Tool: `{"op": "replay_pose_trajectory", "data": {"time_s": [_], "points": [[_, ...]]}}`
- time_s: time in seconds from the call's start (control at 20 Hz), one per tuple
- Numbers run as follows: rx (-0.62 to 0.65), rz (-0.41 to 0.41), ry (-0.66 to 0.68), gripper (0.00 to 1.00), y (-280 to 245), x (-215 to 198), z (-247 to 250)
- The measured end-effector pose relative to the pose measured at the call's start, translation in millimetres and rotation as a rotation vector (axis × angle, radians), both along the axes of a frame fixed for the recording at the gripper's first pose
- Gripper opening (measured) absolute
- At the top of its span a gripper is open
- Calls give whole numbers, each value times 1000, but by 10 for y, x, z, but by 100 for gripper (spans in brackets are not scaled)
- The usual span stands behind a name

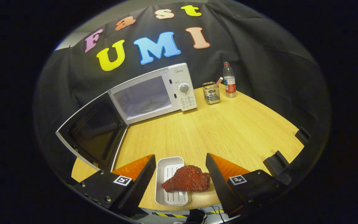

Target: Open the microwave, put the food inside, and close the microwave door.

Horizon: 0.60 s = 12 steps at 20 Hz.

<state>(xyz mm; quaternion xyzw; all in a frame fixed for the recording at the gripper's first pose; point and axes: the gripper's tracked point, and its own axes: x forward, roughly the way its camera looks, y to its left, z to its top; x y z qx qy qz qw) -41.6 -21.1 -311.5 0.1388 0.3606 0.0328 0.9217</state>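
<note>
A white microwave (154, 93) stands at the back left of the wooden table (228, 130), its door (95, 133) swung wide open toward me on the left. A piece of red-brown meat (187, 179) lies across a small white ribbed tray (170, 182) near the table's front edge. My gripper (180, 182) is open, and the meat and tray sit between its two fingers without either finger touching them. The microwave's cavity looks pale and bare.
A wire-mesh holder (211, 92) with a stick in it and a water bottle (229, 80) stand to the right of the microwave. Two dark clamps (277, 161) grip the table's right edge. A dark shoe (197, 217) shows on the floor below.
</note>
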Motion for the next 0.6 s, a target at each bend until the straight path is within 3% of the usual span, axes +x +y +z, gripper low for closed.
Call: {"op": "replay_pose_trajectory", "data": {"time_s": [0.2,0.35,0.55,0.6], "points": [[62,-22,86,98,-9,-77,-222],[117,-54,142,89,-46,-111,-340],[214,-72,178,85,-37,-225,-393],[215,-95,173,62,-88,-219,-390]]}}
